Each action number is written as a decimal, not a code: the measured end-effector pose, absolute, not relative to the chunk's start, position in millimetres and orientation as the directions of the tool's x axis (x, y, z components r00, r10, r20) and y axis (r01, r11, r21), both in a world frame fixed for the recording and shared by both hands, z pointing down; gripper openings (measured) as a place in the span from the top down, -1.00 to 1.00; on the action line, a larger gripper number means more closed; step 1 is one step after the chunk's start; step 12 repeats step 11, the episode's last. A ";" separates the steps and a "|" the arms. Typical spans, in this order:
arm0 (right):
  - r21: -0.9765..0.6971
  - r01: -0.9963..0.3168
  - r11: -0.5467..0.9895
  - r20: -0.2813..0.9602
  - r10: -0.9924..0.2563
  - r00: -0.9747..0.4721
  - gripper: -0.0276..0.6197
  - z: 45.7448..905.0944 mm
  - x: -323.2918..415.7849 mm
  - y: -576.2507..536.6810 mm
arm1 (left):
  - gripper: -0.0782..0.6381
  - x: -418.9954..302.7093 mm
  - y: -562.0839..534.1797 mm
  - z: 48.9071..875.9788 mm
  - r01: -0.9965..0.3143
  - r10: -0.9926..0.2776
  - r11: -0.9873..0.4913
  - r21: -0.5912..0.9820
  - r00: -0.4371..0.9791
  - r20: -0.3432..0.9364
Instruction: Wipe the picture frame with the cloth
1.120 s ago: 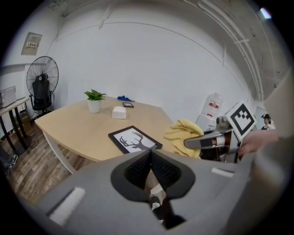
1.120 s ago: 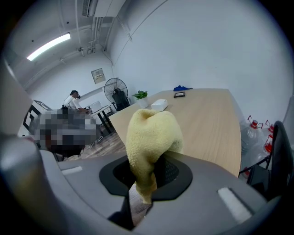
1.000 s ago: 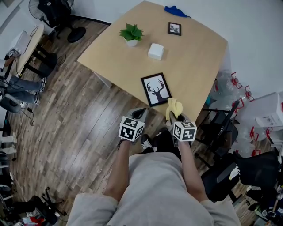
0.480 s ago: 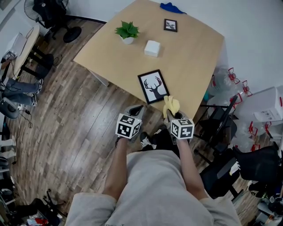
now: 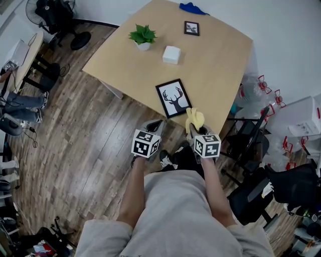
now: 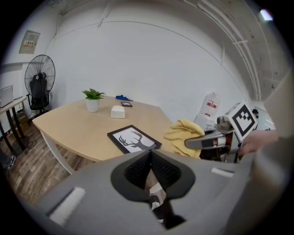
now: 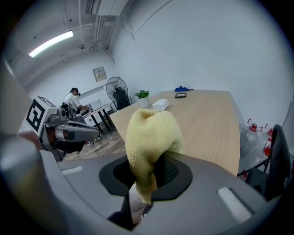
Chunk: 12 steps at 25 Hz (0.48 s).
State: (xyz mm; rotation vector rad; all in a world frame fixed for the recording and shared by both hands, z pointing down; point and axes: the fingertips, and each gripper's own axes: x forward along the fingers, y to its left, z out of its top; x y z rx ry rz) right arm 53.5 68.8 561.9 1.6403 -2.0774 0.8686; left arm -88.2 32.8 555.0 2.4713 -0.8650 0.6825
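Note:
A black picture frame (image 5: 174,98) with a deer print lies flat near the front edge of the wooden table (image 5: 220,65); it also shows in the left gripper view (image 6: 133,139). My right gripper (image 5: 192,129) is shut on a yellow cloth (image 5: 194,119), which bulges up out of the jaws (image 7: 149,135). It hovers at the table's near edge, just right of the frame. My left gripper (image 5: 156,125) is shut with nothing in it (image 6: 150,154), off the table edge just short of the frame.
Farther back on the table are a small potted plant (image 5: 142,36), a white box (image 5: 171,54), a small second frame (image 5: 191,28) and a blue cloth (image 5: 193,8). Chairs and water bottles (image 5: 261,90) crowd the right side. A fan (image 5: 55,15) stands at the far left.
The head view has drifted a little, so the table sits slightly higher and further left. Both grippers hold their places by the table edge, the cloth still in the right one.

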 end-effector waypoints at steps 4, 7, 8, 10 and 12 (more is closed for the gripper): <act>-0.217 -0.963 0.160 0.610 -0.748 -0.262 0.78 558.3 50.5 67.0 | 0.64 -86.7 33.0 551.7 -0.659 -0.449 -0.718 0.223 0.684 0.575; -0.219 -0.961 0.167 0.606 -0.749 -0.268 0.78 556.4 48.4 64.8 | 0.64 -87.1 31.8 551.0 -0.658 -0.448 -0.720 0.220 0.683 0.577; -0.218 -0.961 0.168 0.606 -0.749 -0.269 0.78 556.5 48.6 64.4 | 0.64 -87.3 31.5 551.4 -0.659 -0.448 -0.719 0.220 0.682 0.577; -0.217 -0.961 0.169 0.607 -0.748 -0.268 0.77 556.8 49.7 64.0 | 0.64 -87.7 31.0 552.6 -0.661 -0.449 -0.717 0.221 0.681 0.579; -0.216 -0.962 0.170 0.607 -0.748 -0.268 0.78 557.0 50.2 63.9 | 0.64 -87.8 30.9 553.2 -0.662 -0.450 -0.716 0.221 0.680 0.579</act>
